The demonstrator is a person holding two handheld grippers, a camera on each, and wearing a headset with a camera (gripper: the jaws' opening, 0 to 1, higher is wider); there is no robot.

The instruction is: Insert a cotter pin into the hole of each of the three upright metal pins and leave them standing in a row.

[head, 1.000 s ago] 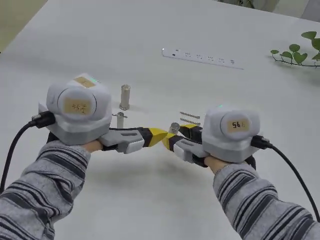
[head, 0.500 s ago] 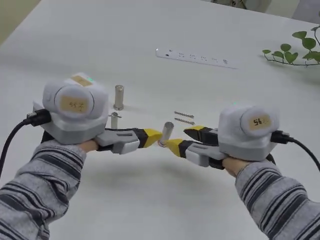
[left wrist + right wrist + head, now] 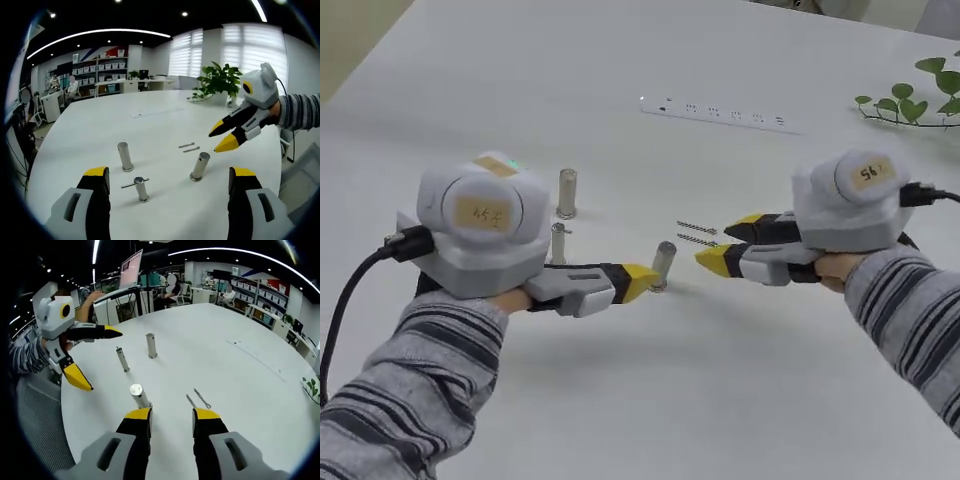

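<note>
Fingers [image 3: 95,182] of left gripper [image 3: 169,174] and right gripper [image 3: 171,415] are sitting apart, empty; one metal pin [image 3: 141,190] is carrying its cotter pin [image 3: 129,185]; two bare metal pins [image 3: 200,166], two loose cotter pins [image 3: 187,147] waiting on bench [image 3: 165,210]

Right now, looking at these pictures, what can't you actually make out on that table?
1. Holes in the far bare pin and near bare pin: too small, every view.
2. Base of the pin carrying a cotter pin: head view, hidden behind the left tool.
3. Near bare pin's base: right gripper view, behind the right tool.
4. Plant: cut by the head view's right edge.
</note>
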